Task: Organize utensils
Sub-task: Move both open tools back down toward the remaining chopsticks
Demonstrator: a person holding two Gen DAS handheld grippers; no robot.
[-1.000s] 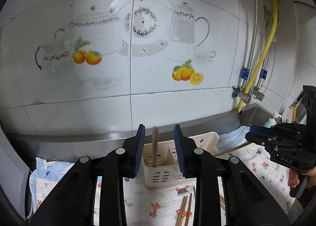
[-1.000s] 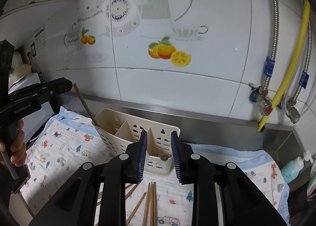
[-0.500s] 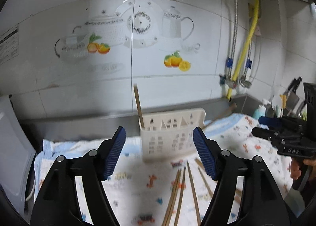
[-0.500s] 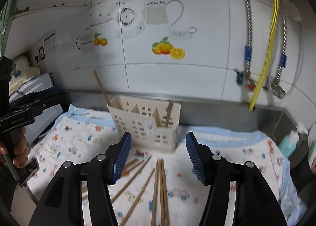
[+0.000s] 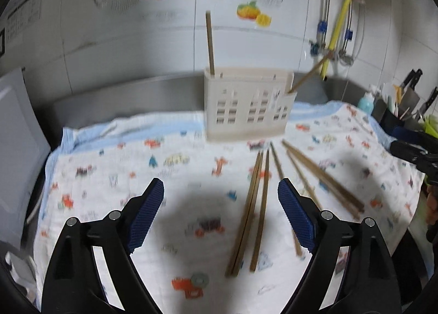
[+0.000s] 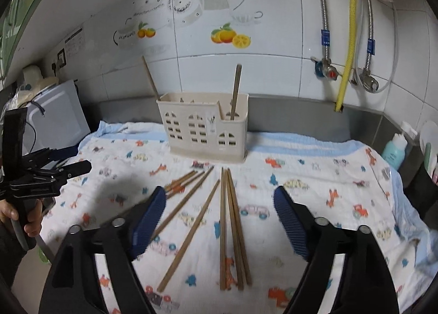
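Observation:
A cream utensil holder (image 5: 247, 110) (image 6: 204, 129) stands at the back of the cloth. One chopstick (image 5: 210, 40) stands at its left end and another (image 5: 310, 73) leans out of its right end. Several loose chopsticks (image 5: 258, 204) (image 6: 232, 226) lie on the cloth in front of it. My left gripper (image 5: 221, 190) and right gripper (image 6: 220, 196) hover above those chopsticks. The jaws of both are opening, and nothing is gripped. The left gripper (image 6: 41, 177) also shows at the left edge of the right wrist view, in a hand (image 6: 16, 218).
A cartoon-print cloth (image 5: 137, 163) covers the counter before a steel upstand and tiled wall. A yellow hose (image 6: 347, 40) and valves hang at the right. A blue bottle (image 6: 394, 149) and a knife rack (image 5: 410, 89) stand far right, and a white appliance (image 6: 54, 116) far left.
Both grippers have drawn back and down from the holder, and their jaws have gone from narrow to wide. A chopstick stays standing at each end of the holder.

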